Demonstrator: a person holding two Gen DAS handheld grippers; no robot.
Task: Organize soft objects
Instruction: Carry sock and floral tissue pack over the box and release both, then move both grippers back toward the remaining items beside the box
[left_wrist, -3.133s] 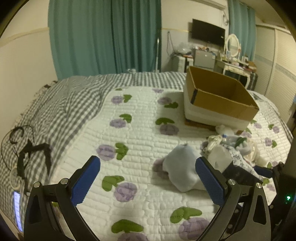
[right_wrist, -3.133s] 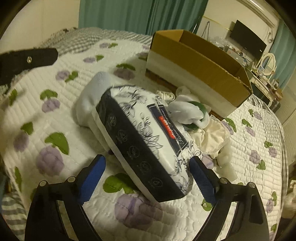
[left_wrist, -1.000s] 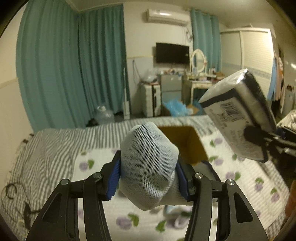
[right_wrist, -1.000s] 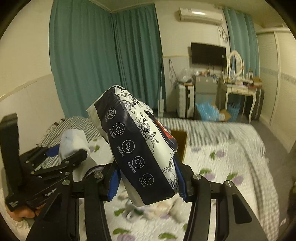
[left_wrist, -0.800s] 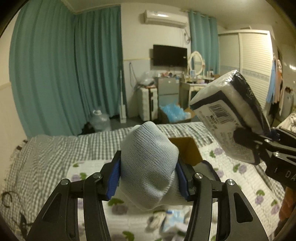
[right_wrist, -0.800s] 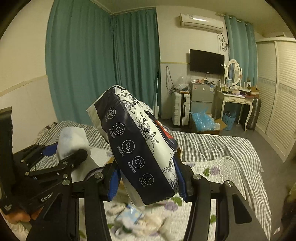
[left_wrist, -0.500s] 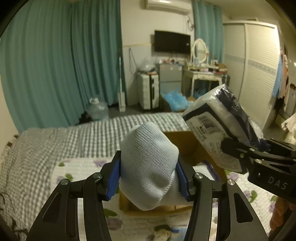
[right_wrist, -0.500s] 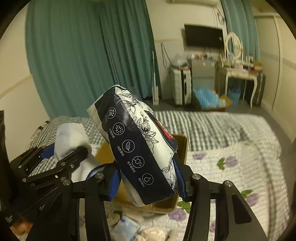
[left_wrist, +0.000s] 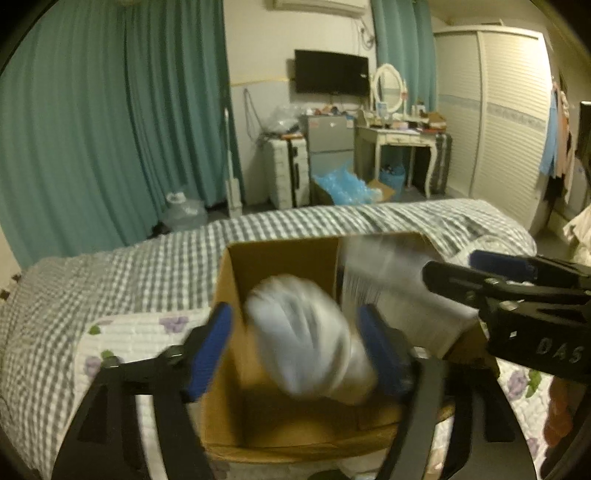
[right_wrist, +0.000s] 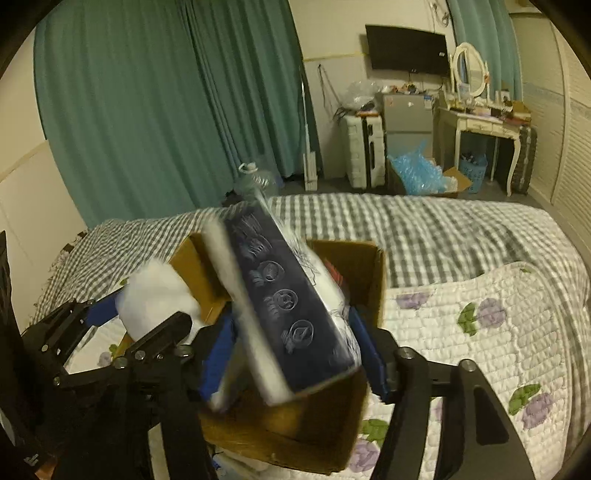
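Both grippers are hovering side by side over the open cardboard box (left_wrist: 236, 280) on the bed (right_wrist: 461, 236) — left gripper (left_wrist: 301, 349) jaws spread, blurred grey sock (left_wrist: 306, 339) loose between them. Right gripper (right_wrist: 291, 360) jaws parted around the blurred tissue pack (right_wrist: 288, 306), tilting over the box; contact unclear. Teal curtains (left_wrist: 110, 129) are hanging behind.

Both grippers went from clamped to jaws spread. Left gripper (left_wrist: 295, 347): grey sock (left_wrist: 306, 339) now loose and blurred between its jaws, over the cardboard box (left_wrist: 236, 273). Right gripper (right_wrist: 291, 354): tissue pack (right_wrist: 288, 314) slipped, tilted and blurred between its jaws, above the box opening.
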